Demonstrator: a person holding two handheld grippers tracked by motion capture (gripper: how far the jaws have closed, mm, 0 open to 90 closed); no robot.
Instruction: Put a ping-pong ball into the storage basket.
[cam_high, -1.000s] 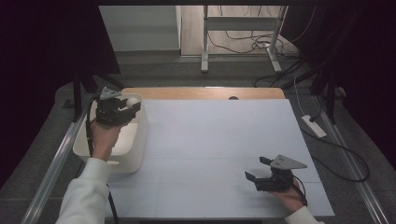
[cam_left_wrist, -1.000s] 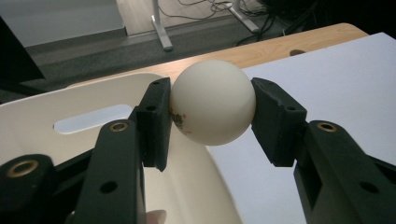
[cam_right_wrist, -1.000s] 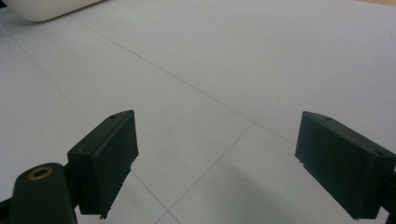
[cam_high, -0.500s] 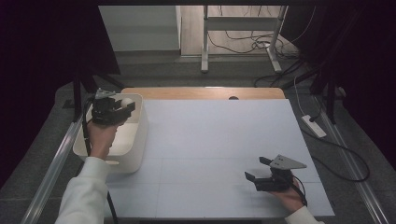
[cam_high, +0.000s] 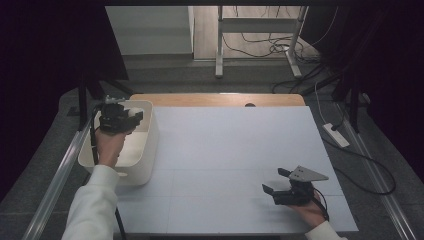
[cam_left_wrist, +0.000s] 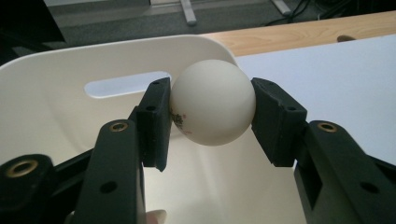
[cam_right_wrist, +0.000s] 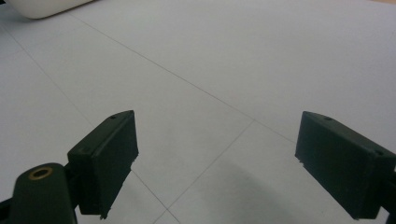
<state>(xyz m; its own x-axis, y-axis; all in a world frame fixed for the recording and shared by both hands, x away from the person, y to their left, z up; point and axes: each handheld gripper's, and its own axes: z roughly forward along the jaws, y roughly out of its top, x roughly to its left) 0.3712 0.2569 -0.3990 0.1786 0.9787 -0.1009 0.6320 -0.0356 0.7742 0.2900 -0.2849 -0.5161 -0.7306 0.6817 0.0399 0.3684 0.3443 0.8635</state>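
Observation:
A white ball (cam_left_wrist: 212, 102) with a small dark print is clamped between the two black pads of my left gripper (cam_left_wrist: 210, 116), held over the inside of a cream plastic bin (cam_left_wrist: 56, 116). In the high view the left gripper (cam_high: 131, 116) hangs above the bin (cam_high: 146, 150) at the table's left edge. My right gripper (cam_high: 272, 186) rests low over the white table near the front right, pointing left. Its jaws stand wide apart with nothing between them (cam_right_wrist: 215, 163).
The white tabletop (cam_high: 235, 145) has a wooden strip (cam_high: 215, 99) along its far edge. The bin has a slot handle (cam_left_wrist: 126, 83) in its far wall. A power strip (cam_high: 336, 135) and cables lie on the floor to the right.
My left gripper has moved left and a little down with the ball, from over the bin's right side to above its inside. The right gripper has stayed in place.

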